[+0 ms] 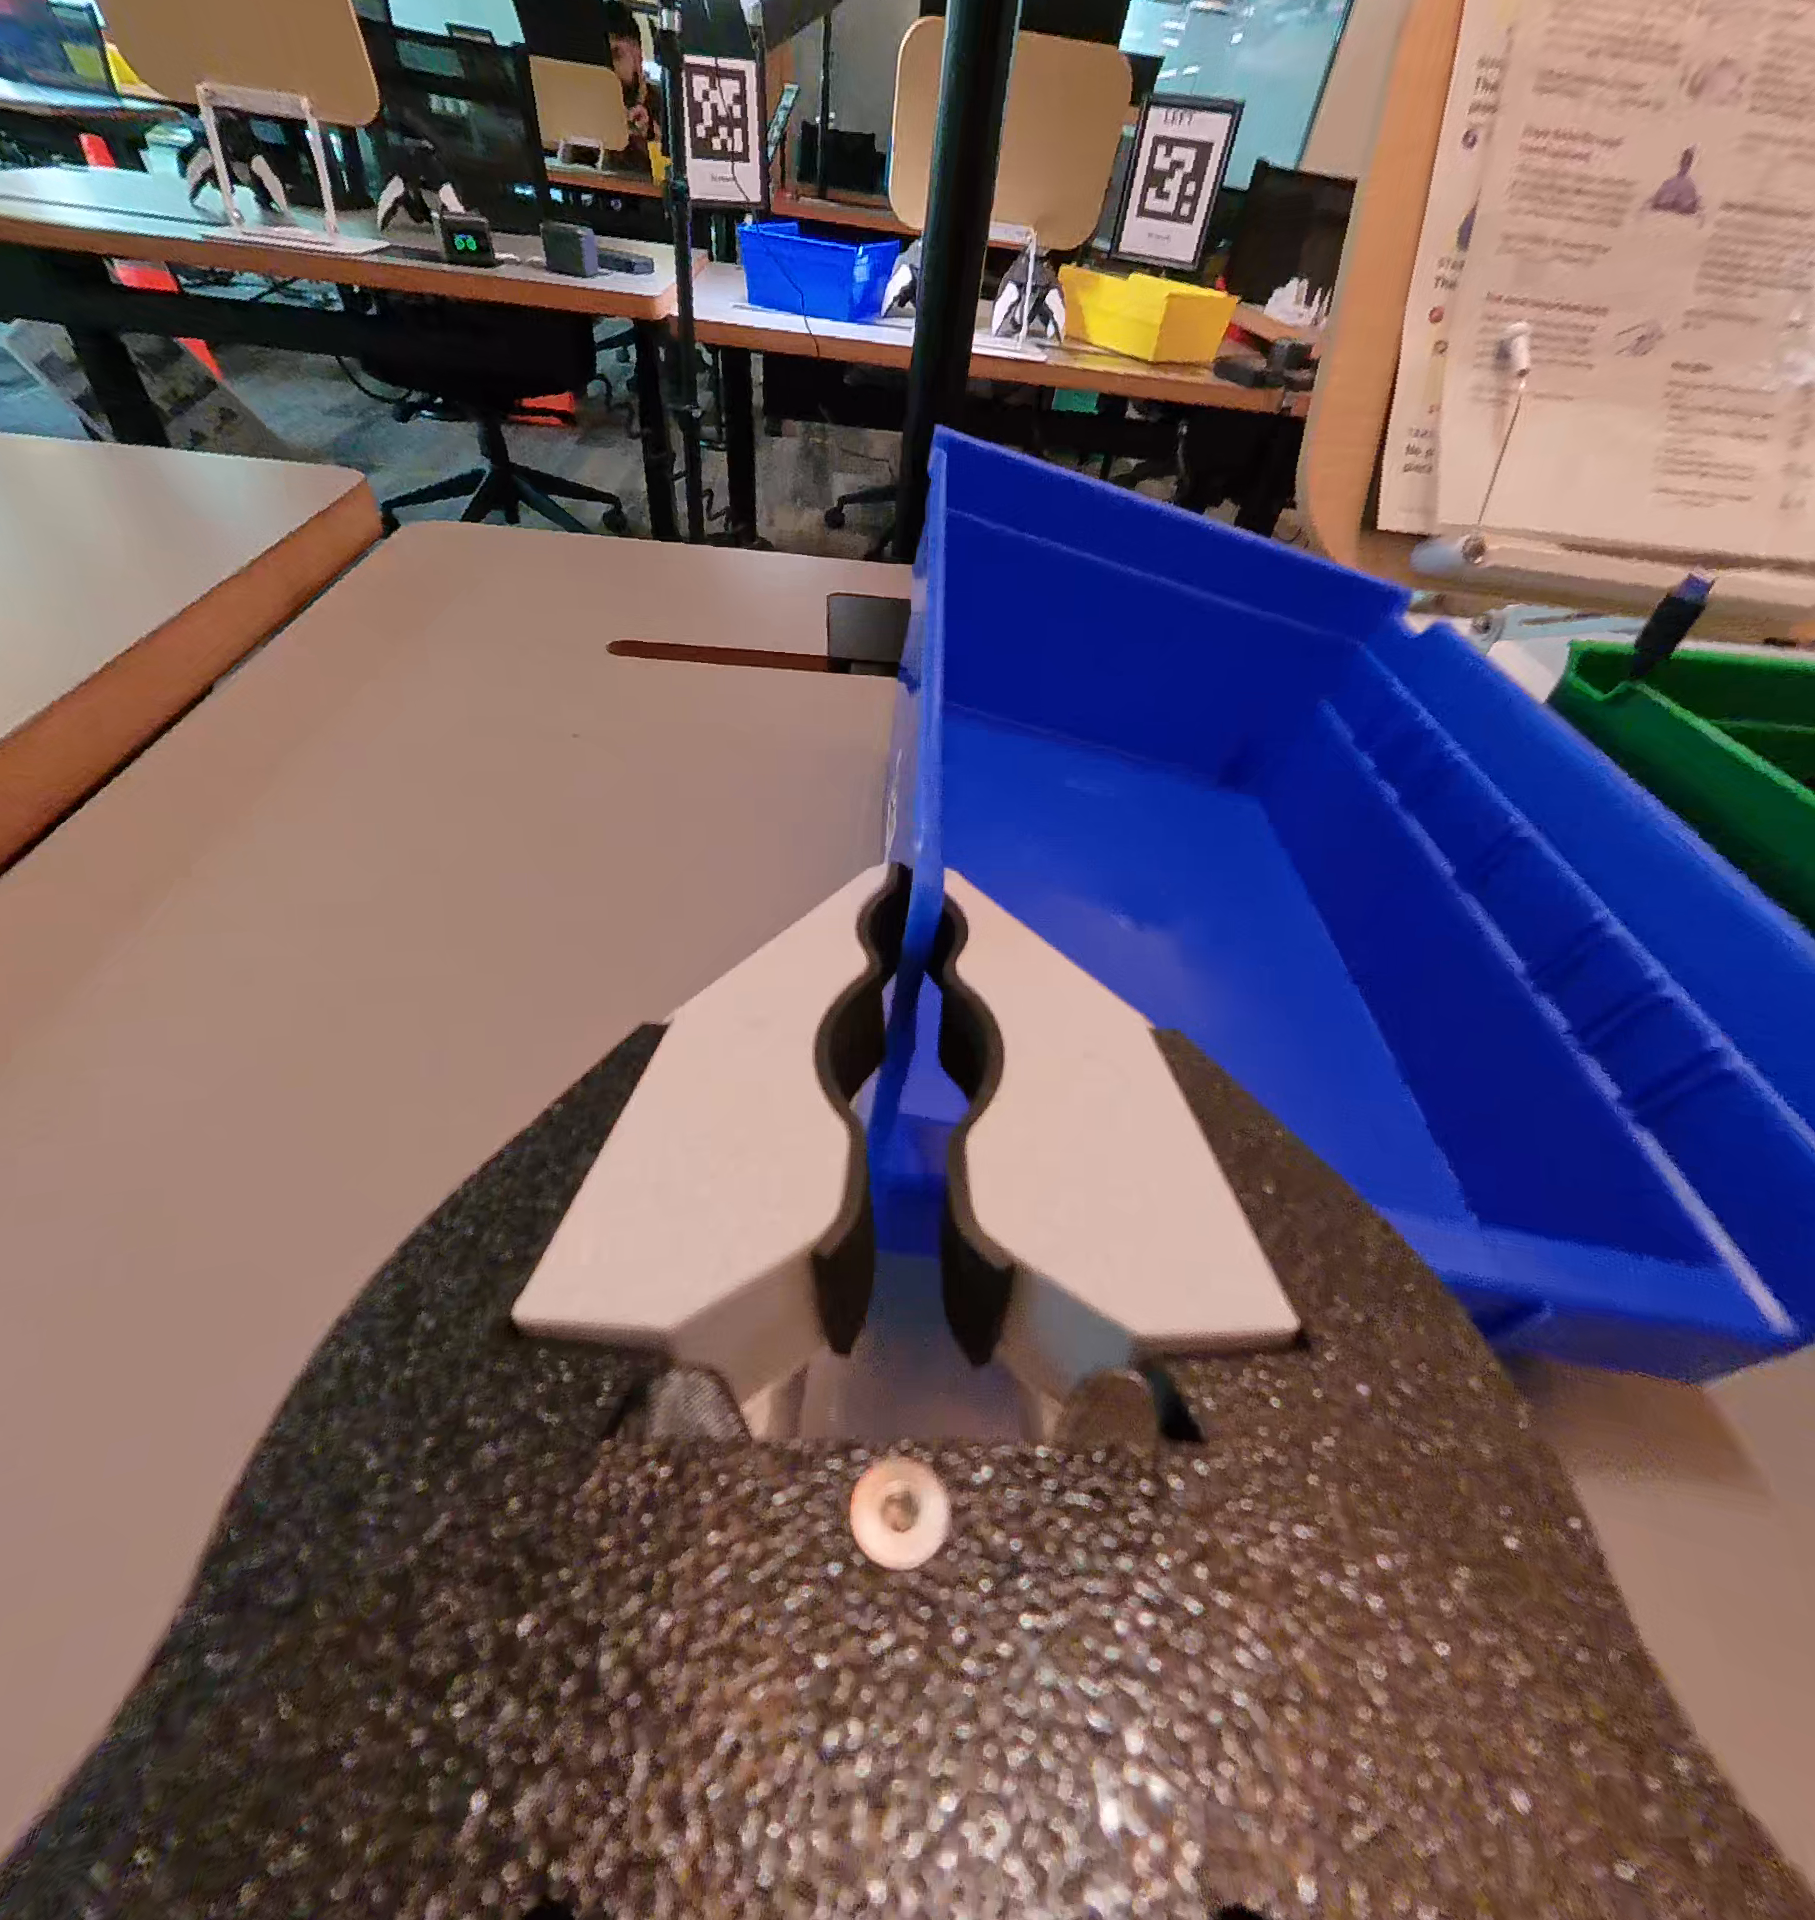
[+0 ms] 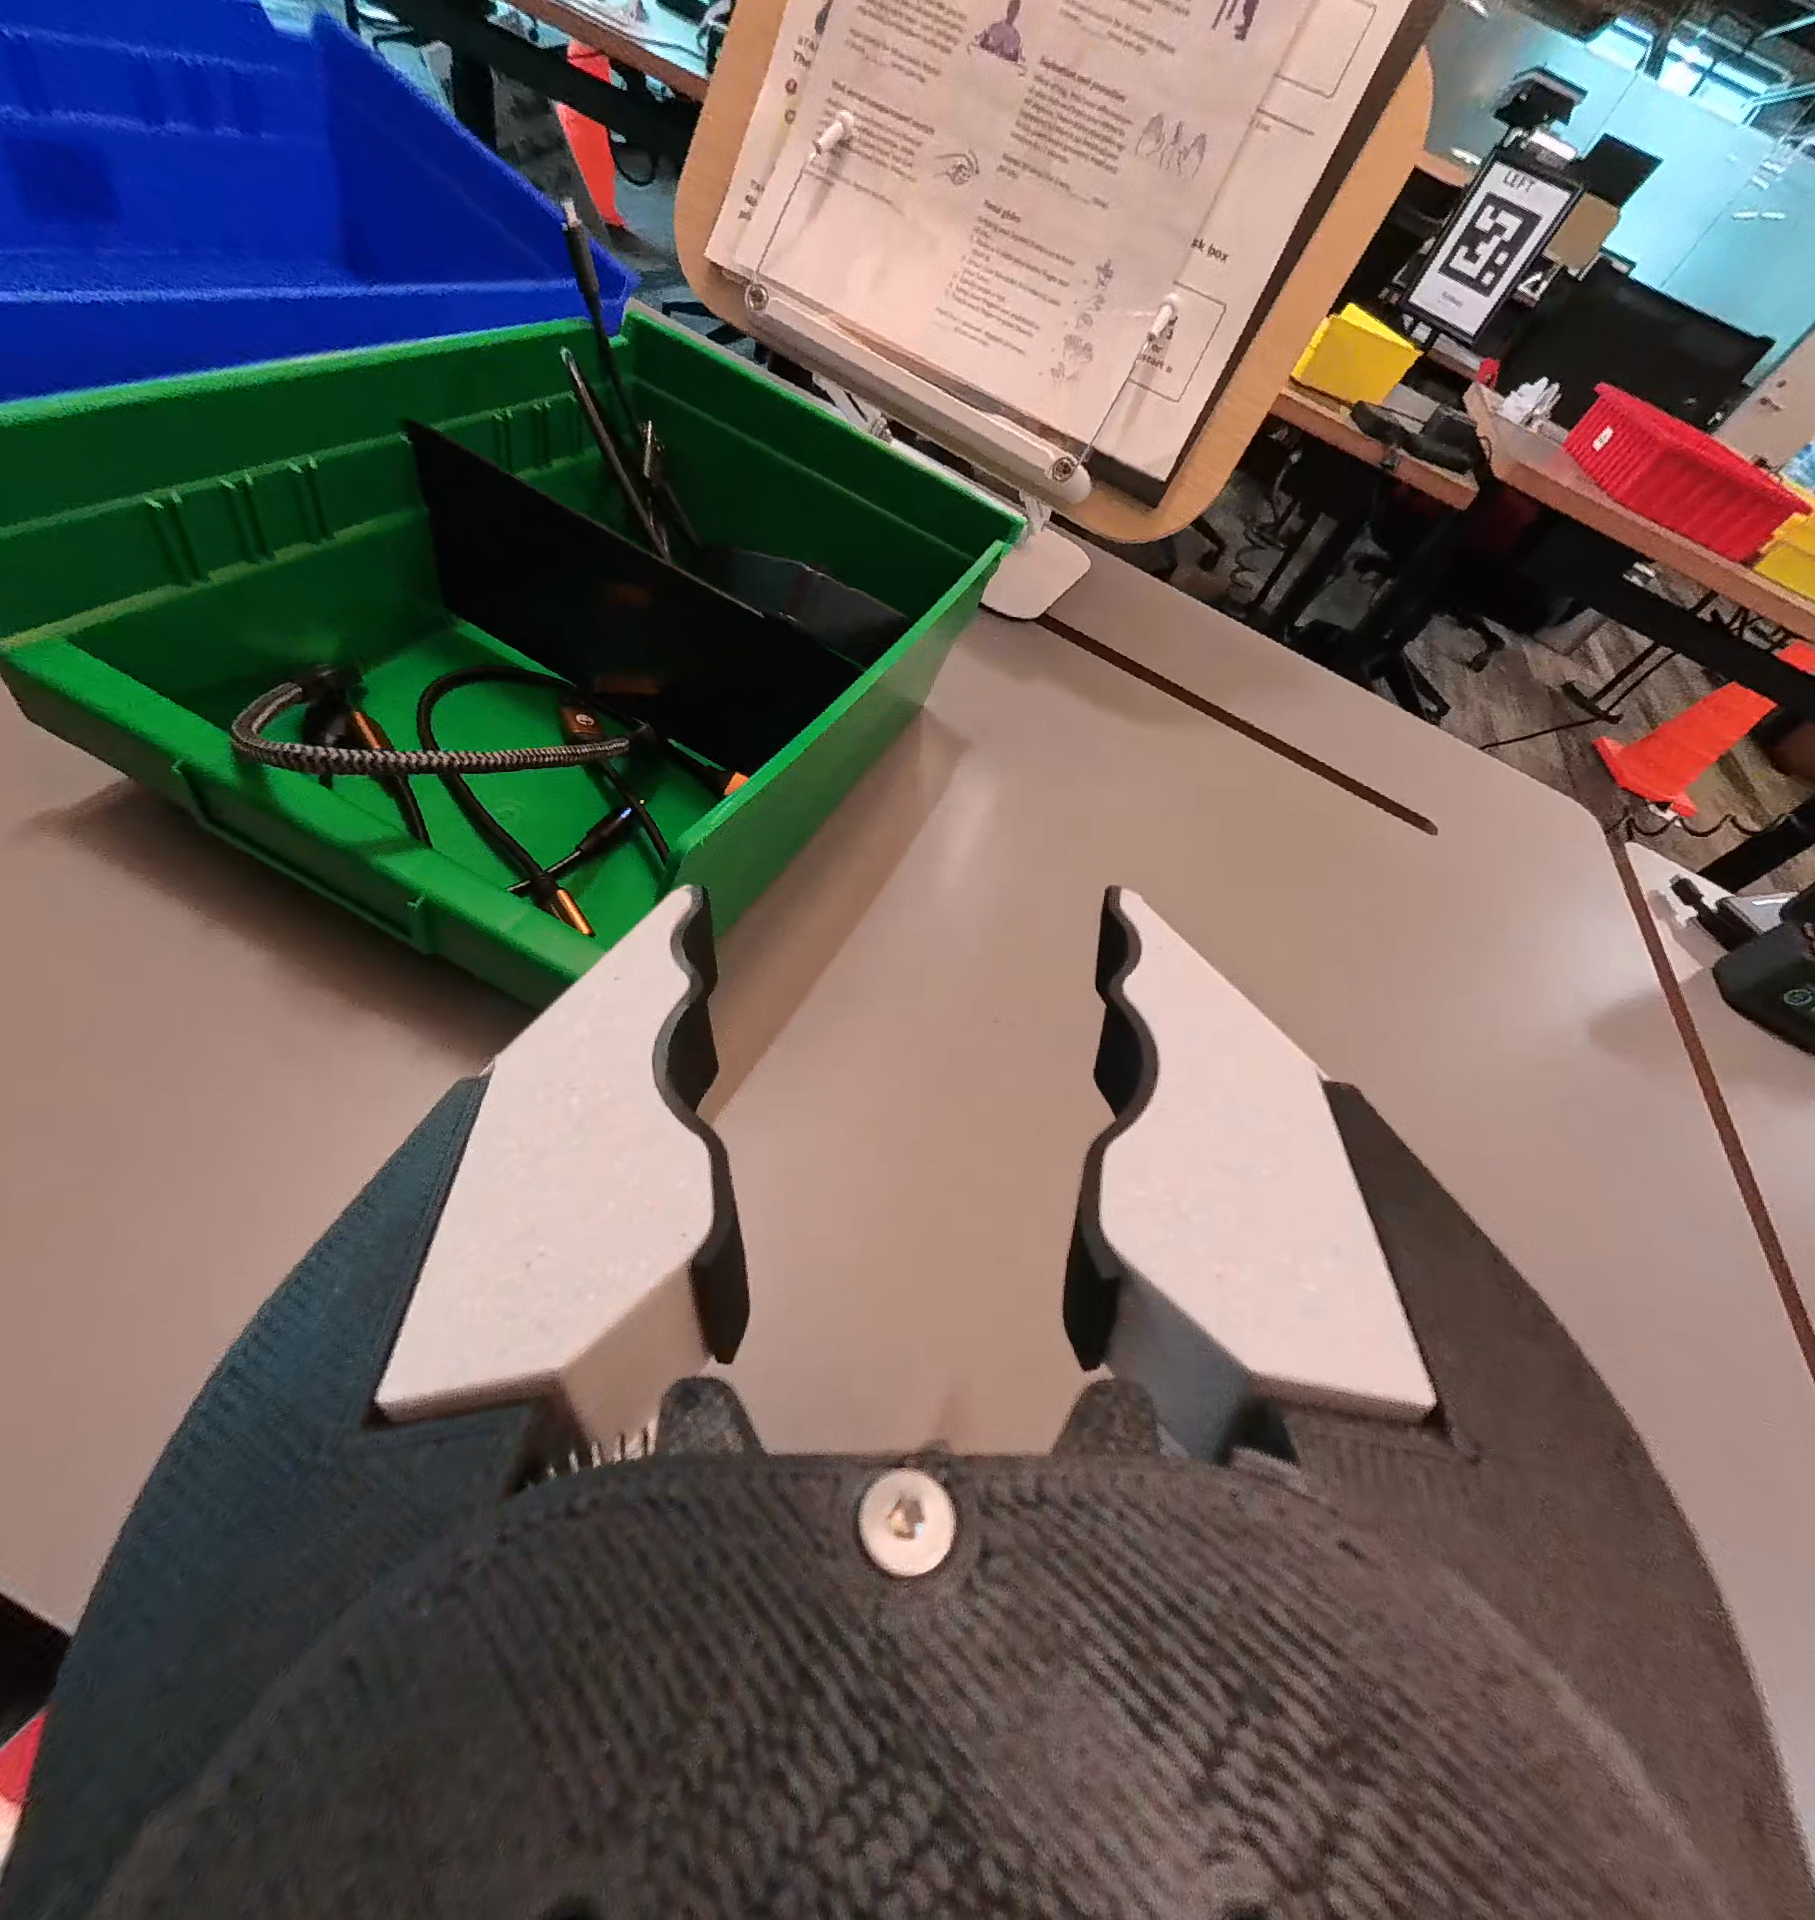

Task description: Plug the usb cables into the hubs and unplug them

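Note:
My left gripper (image 1: 918, 925) is shut on the left side wall of an empty blue bin (image 1: 1246, 883), with the thin wall pinched between both pads. The blue bin (image 2: 186, 187) also shows at the far left in the right wrist view. My right gripper (image 2: 903, 966) is open and empty above the bare table, just right of a green bin (image 2: 830, 727). The green bin holds several black USB cables (image 2: 467, 758) with orange-tipped plugs, and a black divider (image 2: 622, 634) stands across it. I see no hub.
A document stand with papers (image 2: 1048, 229) stands behind the bins. A black pole (image 1: 960, 260) rises behind the blue bin. A slot (image 2: 1246, 717) cuts the table top. A small black device (image 2: 1796, 987) sits on the neighbouring table at right. Other tables hold coloured bins.

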Action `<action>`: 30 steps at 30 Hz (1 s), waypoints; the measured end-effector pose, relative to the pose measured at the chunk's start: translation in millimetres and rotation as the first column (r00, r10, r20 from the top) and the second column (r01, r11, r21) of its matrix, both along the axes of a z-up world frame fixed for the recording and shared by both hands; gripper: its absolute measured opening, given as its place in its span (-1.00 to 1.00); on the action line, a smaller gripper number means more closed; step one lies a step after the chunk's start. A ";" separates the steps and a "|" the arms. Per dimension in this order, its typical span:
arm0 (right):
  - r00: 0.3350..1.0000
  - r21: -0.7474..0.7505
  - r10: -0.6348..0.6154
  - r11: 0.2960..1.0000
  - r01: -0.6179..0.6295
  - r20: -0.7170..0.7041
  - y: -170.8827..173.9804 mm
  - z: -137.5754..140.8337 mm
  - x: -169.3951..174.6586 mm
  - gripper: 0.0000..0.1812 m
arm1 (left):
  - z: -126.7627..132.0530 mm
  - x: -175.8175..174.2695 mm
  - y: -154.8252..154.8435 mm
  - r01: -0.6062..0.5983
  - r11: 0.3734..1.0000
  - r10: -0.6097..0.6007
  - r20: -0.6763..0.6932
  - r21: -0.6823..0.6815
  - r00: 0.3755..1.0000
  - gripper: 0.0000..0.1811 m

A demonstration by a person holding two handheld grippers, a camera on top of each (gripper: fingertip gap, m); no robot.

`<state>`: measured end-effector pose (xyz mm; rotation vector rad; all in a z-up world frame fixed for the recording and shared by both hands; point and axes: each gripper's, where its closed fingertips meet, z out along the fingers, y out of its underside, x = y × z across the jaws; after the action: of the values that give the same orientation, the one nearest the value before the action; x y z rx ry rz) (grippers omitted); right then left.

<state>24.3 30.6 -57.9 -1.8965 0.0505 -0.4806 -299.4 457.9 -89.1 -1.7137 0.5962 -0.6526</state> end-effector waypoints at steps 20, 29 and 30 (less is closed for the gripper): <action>0.796 0.564 0.508 0.782 -0.266 -0.329 139.3 77.7 -173.2 0.10 | 159.1 -32.8 -119.0 -0.231 0.866 0.131 0.244 0.443 0.961 -0.99; 0.694 0.601 0.504 0.789 -0.127 -0.514 170.9 67.8 -179.3 0.09 | 182.7 16.7 -205.1 -0.134 0.719 0.081 0.110 0.682 0.991 -1.00; 0.675 0.606 0.503 0.788 -0.103 -0.539 169.6 65.2 -175.7 0.07 | 183.9 20.8 -212.7 -0.128 0.697 0.086 0.094 0.706 0.992 -1.00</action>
<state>-151.4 200.2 7.3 -1.3756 0.3031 0.4774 -278.6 245.1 94.8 -0.9764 0.6010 -0.3071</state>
